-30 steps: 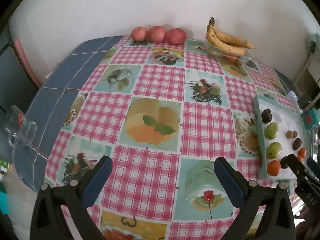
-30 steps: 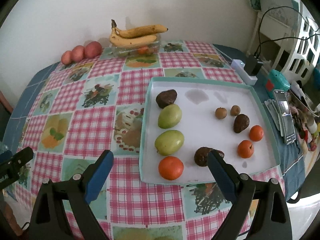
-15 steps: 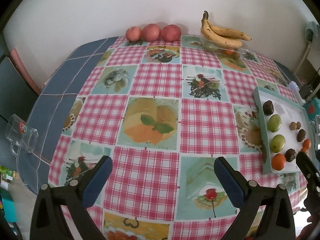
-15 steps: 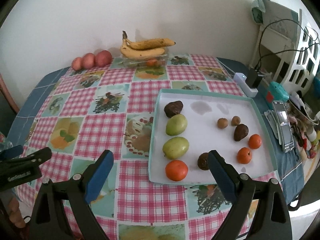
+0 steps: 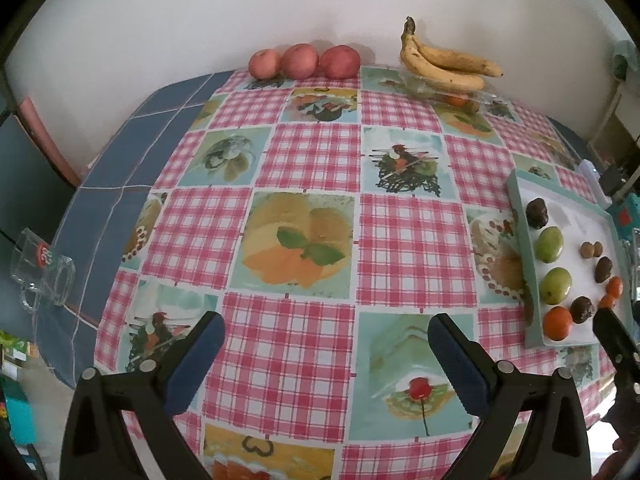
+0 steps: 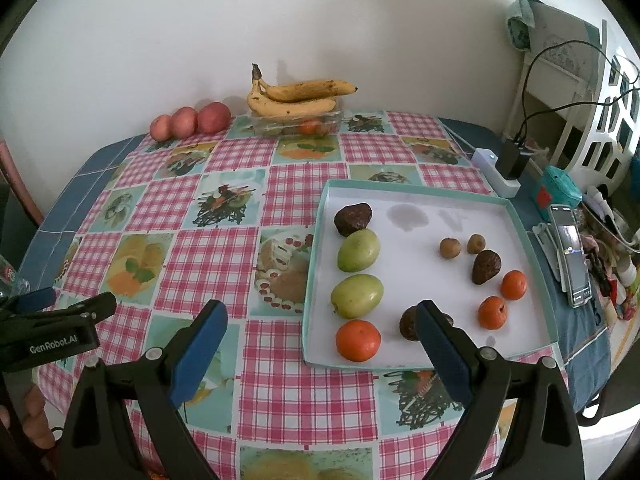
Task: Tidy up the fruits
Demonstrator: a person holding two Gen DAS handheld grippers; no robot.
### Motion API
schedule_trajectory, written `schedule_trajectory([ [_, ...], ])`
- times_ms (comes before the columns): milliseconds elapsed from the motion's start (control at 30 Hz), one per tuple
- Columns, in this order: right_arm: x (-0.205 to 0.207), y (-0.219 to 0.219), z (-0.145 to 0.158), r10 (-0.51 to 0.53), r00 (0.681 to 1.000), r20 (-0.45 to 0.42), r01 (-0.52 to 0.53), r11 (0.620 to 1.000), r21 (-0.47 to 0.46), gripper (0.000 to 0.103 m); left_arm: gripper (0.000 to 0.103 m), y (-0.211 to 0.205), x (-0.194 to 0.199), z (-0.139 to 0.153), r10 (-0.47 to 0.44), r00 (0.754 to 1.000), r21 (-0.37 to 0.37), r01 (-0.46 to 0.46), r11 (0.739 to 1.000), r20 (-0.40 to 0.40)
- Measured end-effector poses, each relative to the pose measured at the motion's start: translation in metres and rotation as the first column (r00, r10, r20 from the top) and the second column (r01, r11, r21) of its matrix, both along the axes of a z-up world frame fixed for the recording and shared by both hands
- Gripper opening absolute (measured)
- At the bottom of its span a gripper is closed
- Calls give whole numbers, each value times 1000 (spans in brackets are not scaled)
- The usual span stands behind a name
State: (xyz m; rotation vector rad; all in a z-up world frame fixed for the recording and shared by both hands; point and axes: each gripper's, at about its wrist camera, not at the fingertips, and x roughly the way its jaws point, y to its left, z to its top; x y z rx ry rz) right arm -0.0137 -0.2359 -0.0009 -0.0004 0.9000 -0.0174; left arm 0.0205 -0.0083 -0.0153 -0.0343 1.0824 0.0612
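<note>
Fruits [image 6: 356, 256] lie loosely grouped in the tray [image 6: 532, 248]; I hold my right gripper [image 6: 320, 356] and left gripper [image 5: 326, 360] spread wide, empty, above the tabletop [image 5: 316, 160], ready to choose.

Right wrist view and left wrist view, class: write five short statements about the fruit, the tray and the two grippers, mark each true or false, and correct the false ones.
1. Both the left gripper and the right gripper are open and hold nothing. True.
2. The tray holds two green fruits. True.
3. The bananas lie inside the tray. False: they rest on a clear container by the wall.
4. Three oranges lie in the tray. True.
5. The red apples sit beside the phone. False: they sit by the wall, left of the bananas.
</note>
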Motion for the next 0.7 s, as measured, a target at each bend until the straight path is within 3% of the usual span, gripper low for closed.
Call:
schedule_trajectory([
  [700,1,1,-1,9,1000,-12,-9,1000,-15,95,103,2,2,-3,20,1000,-14,-20,1000,-21],
])
